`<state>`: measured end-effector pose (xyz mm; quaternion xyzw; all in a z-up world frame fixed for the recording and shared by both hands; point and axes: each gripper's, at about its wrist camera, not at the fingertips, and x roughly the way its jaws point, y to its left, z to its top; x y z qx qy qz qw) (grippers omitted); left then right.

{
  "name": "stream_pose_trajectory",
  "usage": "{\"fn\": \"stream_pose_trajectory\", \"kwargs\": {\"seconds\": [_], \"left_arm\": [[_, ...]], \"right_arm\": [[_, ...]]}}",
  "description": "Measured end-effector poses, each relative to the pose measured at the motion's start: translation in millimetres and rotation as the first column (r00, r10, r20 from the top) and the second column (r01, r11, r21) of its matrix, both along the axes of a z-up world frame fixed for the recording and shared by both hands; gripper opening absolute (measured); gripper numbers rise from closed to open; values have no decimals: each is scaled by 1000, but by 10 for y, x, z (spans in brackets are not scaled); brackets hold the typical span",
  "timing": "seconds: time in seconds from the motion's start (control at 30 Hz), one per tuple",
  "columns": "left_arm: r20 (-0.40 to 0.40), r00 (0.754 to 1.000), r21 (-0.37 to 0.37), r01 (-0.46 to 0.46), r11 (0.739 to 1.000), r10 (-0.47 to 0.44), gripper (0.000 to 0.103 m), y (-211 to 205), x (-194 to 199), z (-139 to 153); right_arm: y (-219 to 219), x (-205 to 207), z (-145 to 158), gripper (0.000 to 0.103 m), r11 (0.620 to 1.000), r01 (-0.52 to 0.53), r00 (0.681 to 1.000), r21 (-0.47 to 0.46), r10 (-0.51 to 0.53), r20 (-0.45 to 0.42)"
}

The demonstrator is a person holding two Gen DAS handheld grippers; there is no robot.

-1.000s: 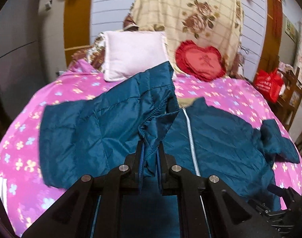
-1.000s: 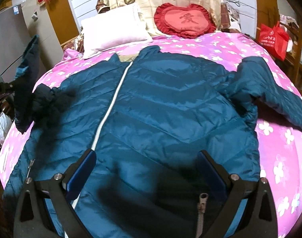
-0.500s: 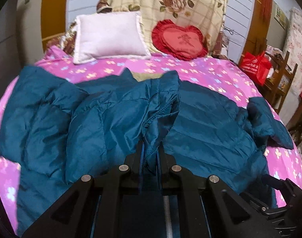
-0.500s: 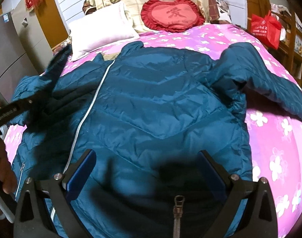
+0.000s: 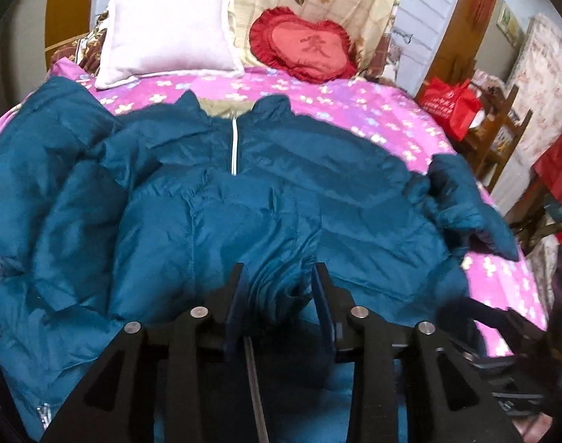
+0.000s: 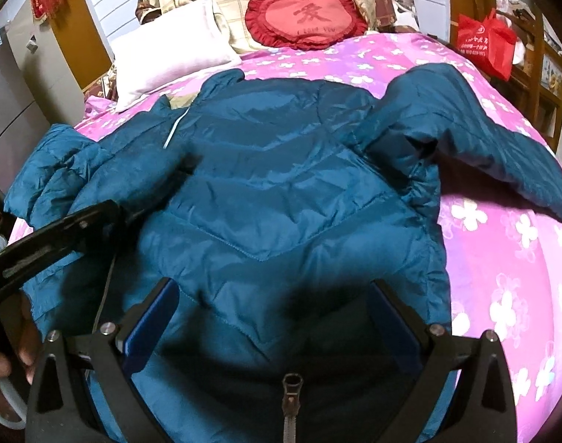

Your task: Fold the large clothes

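Observation:
A large teal quilted jacket (image 5: 317,184) lies spread on the pink flowered bed (image 5: 354,110), collar toward the pillows. Its left sleeve is folded across the chest. My left gripper (image 5: 279,288) has its fingers parted, with the sleeve's cuff bunched loosely between them. In the right wrist view the jacket (image 6: 281,192) fills the middle; its other sleeve (image 6: 484,140) stretches out to the right. My right gripper (image 6: 273,317) is wide open, low over the jacket's hem, holding nothing. The left gripper (image 6: 96,221) shows there at the left edge.
A pale pink pillow (image 5: 170,37) and a red heart cushion (image 5: 303,48) lie at the head of the bed. A red bag (image 5: 450,107) and wooden chair (image 5: 502,129) stand right of the bed. A zipper pull (image 6: 292,395) hangs between my right gripper's fingers.
My left gripper carried the sleeve across the jacket's front, laid it down and opened its fingers. The right gripper stayed open and moved a little closer over the hem.

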<state>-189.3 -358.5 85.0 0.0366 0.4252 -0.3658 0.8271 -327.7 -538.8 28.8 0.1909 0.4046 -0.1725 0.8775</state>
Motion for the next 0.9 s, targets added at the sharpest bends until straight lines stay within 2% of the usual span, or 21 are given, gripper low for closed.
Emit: {"fn": "stream_pose_trajectory", "kwargs": {"seconds": [0.07,0.17,0.23,0.33,0.4,0.5,0.63,0.7,0.73,0.77,0.8,0.87,0.9], "left_arm": [[7,1000,-29,-4,1000,4,29,146,-16,138],[45,998,-43,-30,999,32,30,376,-32,314],[93,991,-17,-92,996,93,30,557,-35,403],[153,965,-2,-213,977,211,30,925,-1,481],[184,941,4,-290,957,284,30,1113,44,484],[186,905,-32,-383,923,382,30,1409,160,446],[171,889,-31,-427,904,425,30,1574,336,310],[165,883,-17,-442,897,439,30,1619,417,221],[159,883,-11,-446,895,442,30,1635,448,183],[151,884,-6,-446,895,441,30,1653,480,148],[145,885,-1,-447,894,443,30,1663,512,130],[128,884,4,-454,891,450,30,1686,566,88],[113,883,2,-458,889,455,30,1704,592,74]], "right_arm": [[-3,30,20,103,1000,-4,1000,0,4,5],[23,70,46,103,1000,-17,1000,20,16,19],[52,113,62,103,999,-33,999,44,31,37],[135,253,77,103,994,-74,996,85,70,54],[184,366,90,103,990,-97,994,103,90,67],[273,623,106,103,981,-140,987,134,128,96],[392,1057,24,102,969,-186,981,161,175,79],[442,1258,-76,99,968,-193,981,158,188,44],[464,1321,-119,90,968,-197,980,153,195,29],[501,1390,-163,76,970,-204,979,131,204,11],[522,1412,-169,70,971,-209,978,115,209,10],[565,1444,-146,43,972,-223,975,73,222,21],[569,1451,-120,40,973,-222,975,55,221,22]]}}
